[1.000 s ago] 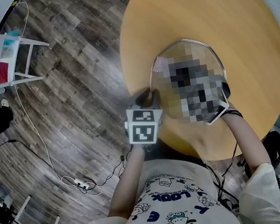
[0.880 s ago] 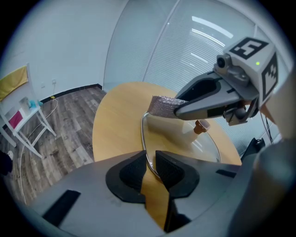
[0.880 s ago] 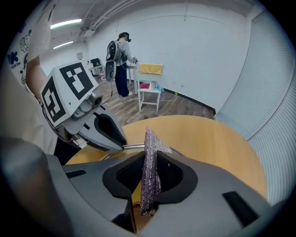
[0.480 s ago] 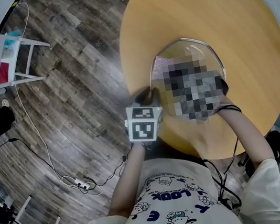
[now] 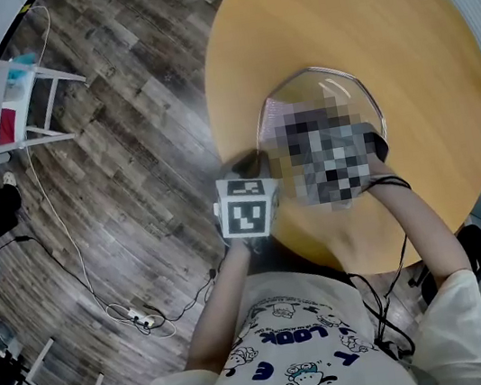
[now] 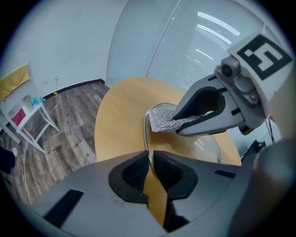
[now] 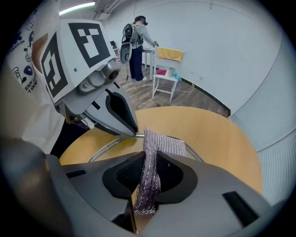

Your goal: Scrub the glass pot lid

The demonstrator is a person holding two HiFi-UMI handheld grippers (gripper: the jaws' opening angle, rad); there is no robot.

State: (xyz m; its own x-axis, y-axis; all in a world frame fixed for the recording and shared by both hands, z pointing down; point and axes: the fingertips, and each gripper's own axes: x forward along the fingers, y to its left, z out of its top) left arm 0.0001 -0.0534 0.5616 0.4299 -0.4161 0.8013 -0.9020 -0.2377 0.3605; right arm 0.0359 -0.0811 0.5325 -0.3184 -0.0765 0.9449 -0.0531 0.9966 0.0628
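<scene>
Shirt (image 5: 295,352) reads "LOOK"; left gripper (image 6: 150,162) pinches lid (image 5: 324,89), right gripper (image 7: 148,172) cloth (image 7: 164,146).

Bright, even light glints off the glass pot lid (image 5: 323,86); edges warp, darken, perhaps blur.

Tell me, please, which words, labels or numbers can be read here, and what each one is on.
"LOOK": on the person's shirt, upside down in the head view.
Other shirt print: too small or cut off to read.
Marker cubes: square patterns only, no words.
</scene>
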